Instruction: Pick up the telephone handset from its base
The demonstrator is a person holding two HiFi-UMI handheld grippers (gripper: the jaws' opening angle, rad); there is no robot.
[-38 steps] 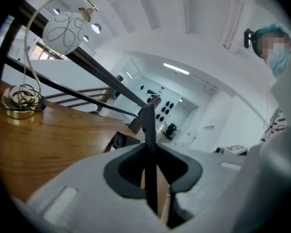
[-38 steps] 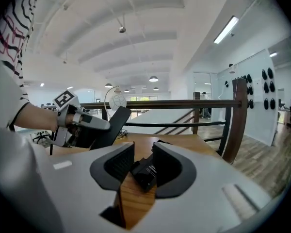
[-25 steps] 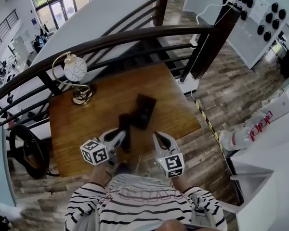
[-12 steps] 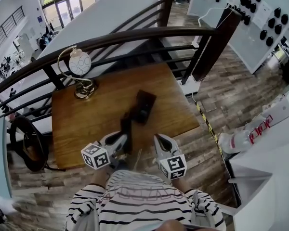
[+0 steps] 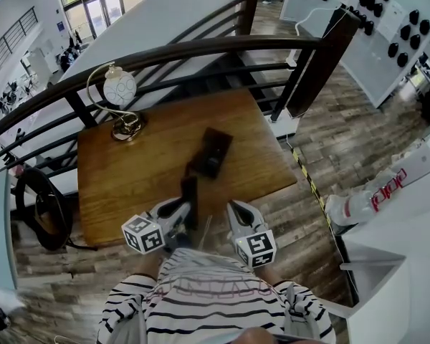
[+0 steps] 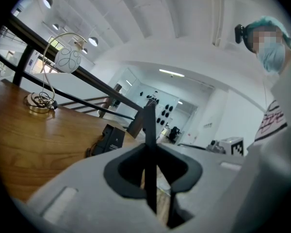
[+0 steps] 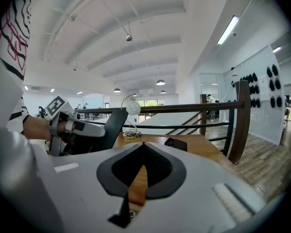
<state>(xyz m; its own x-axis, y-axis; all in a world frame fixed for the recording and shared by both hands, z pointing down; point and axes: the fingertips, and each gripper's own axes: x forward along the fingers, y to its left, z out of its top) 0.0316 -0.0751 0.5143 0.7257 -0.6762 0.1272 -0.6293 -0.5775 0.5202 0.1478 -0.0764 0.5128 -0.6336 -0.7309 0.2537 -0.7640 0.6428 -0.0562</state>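
Telephone handset [image 5: 190,198] clamped edge-on in left gripper [image 6: 149,152], lower end hidden by jaws; base [image 5: 213,153] apart on table [image 5: 122,185]; right gripper [image 7: 143,144] closed, empty

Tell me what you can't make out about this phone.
1. Handset: the left gripper view shows it edge-on between the jaws, so its face is hidden.
2. Telephone base: its keys are too small in the head view.
3. Any cord between them: too small in the head view to tell.

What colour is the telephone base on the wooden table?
Black. The telephone base shows best in the head view.
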